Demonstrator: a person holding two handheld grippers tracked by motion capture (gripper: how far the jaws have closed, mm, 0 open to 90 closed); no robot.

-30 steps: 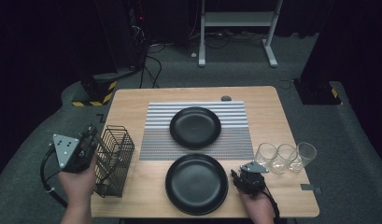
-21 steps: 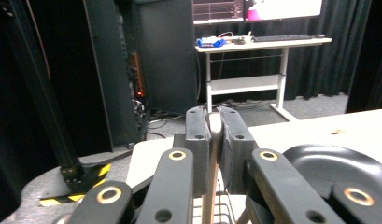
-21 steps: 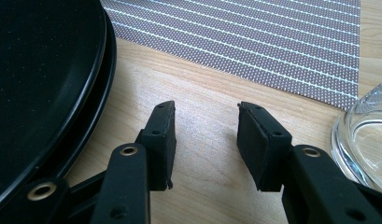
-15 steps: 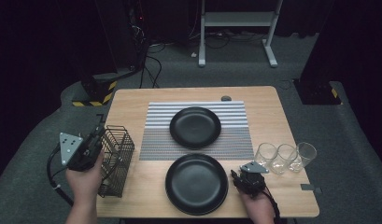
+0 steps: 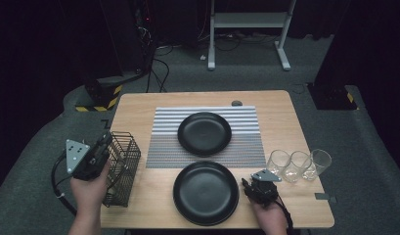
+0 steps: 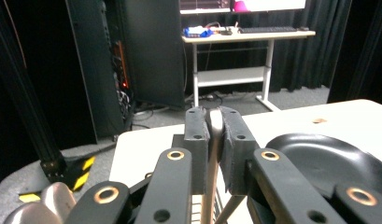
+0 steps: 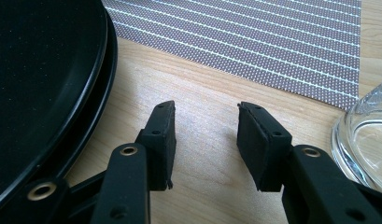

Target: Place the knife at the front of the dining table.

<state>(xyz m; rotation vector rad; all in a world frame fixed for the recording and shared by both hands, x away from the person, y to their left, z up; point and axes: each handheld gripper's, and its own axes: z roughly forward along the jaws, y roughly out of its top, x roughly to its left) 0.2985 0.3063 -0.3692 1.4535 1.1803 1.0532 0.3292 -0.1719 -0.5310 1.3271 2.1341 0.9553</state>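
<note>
The left gripper sits at the table's 9 o'clock edge, over the wire basket; its jaws pinch a pale, thin upright piece (what it is cannot be told). The right gripper rests at 5 o'clock on the wooden table, jaws spread with nothing between; the near black plate lies at its 9 o'clock, a glass at 3 o'clock.
</note>
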